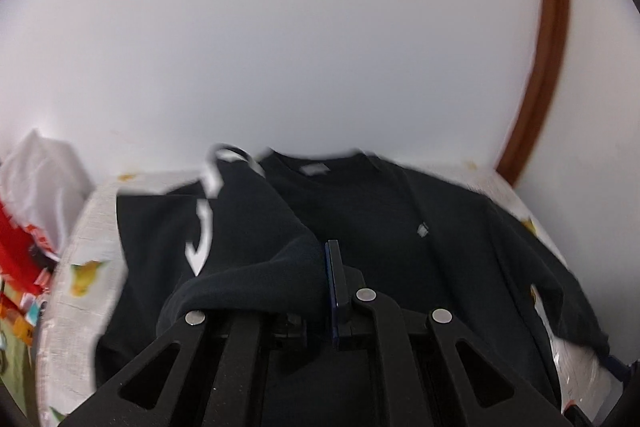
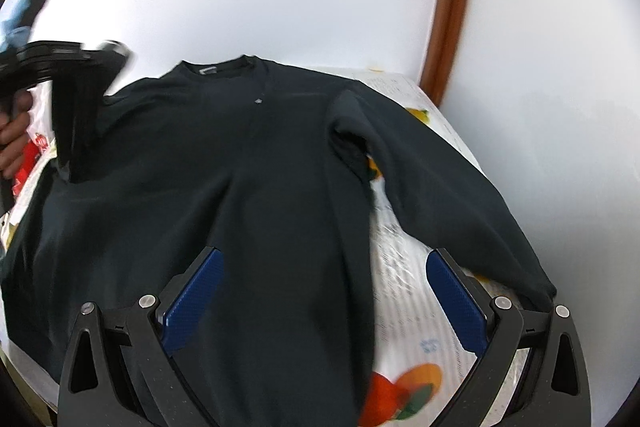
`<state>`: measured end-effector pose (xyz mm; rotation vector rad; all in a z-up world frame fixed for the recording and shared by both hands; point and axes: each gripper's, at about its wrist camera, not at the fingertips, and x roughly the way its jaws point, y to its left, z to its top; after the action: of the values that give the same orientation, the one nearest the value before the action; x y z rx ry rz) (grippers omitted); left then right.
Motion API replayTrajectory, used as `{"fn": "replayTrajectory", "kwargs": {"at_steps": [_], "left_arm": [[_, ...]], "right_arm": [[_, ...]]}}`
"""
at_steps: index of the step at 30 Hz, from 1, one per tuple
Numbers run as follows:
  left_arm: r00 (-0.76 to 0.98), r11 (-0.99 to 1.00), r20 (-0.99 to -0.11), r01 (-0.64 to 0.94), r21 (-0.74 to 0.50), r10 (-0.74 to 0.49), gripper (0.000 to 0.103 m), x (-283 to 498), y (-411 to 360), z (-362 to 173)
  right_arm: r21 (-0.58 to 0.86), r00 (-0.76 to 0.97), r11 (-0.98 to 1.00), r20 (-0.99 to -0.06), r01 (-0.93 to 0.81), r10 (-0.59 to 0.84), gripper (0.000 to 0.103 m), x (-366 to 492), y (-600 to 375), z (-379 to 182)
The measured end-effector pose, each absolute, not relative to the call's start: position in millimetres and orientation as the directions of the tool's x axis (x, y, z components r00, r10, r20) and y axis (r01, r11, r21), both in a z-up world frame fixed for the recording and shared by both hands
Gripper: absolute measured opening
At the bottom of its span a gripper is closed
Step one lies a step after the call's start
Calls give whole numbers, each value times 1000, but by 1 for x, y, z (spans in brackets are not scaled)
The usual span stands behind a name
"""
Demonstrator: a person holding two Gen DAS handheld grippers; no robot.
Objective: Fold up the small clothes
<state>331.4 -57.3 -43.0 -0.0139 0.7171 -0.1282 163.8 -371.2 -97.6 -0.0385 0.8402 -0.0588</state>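
A: What's the biggest thing here?

B: The bench (image 2: 404, 291), under a fruit-printed cloth, with a black long-sleeved shirt (image 2: 248, 163) spread across it, neckline at 12 o'clock in the right wrist view. Its right sleeve (image 2: 452, 195) lies flat, running out towards 4 o'clock.

A: And the other sleeve?

B: Lifted. The left gripper (image 1: 320, 291) is clamped on a bunch of that dark fabric (image 1: 256, 251), which drapes over its fingers; white lettering shows at 10 o'clock of it.

A: The right gripper?

B: The right gripper (image 2: 324, 303) hangs spread wide above the hem area, blue pads (image 2: 456, 303) either side, holding nothing.

A: How far along?

B: Early, I'd judge. The first sleeve fold is only in hand; the right sleeve, the body fold and the final tidy-up all remain. A red and white bag (image 1: 28, 223) sits off the bench at 9 o'clock.
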Motion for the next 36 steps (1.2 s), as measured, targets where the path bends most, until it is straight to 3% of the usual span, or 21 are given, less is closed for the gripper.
{"fn": "replayTrajectory", "kwargs": {"at_steps": [3,5,8,18,22,25,28,36], "left_arm": [[686,984,-708,162,-76,-167,17,335,-79,-61],[657,975,-724,196,-103,-209,43,329,-89,-65],[671,956,-688,260,-133,-278,67,305,-90,-54],[704,939,-622,282,-198,-343,70,238,-14,-15],[702,916,-588,309,-257,-402,90,217,12,-14],[666,895,-599,344,-283,-445,91,197,31,-23],[696,920,-602,326,-220,-391,91,185,46,-36],[658,986,-735,135,-95,-161,91,162,108,-102]], "right_arm": [[-68,659,997,-749,37,-75,100,154,-380,-105],[-73,653,997,-753,37,-79,100,149,-384,-107],[-78,650,996,-755,47,-90,100,148,-385,-106],[-109,702,993,-711,-44,-47,100,157,-322,-74],[-114,714,990,-700,-79,-23,100,168,-292,-62],[-126,718,987,-696,-96,-19,100,173,-269,-57],[-129,726,983,-688,-129,5,100,175,-248,-54],[-108,679,954,-725,-281,118,98,215,-180,-82]]}}
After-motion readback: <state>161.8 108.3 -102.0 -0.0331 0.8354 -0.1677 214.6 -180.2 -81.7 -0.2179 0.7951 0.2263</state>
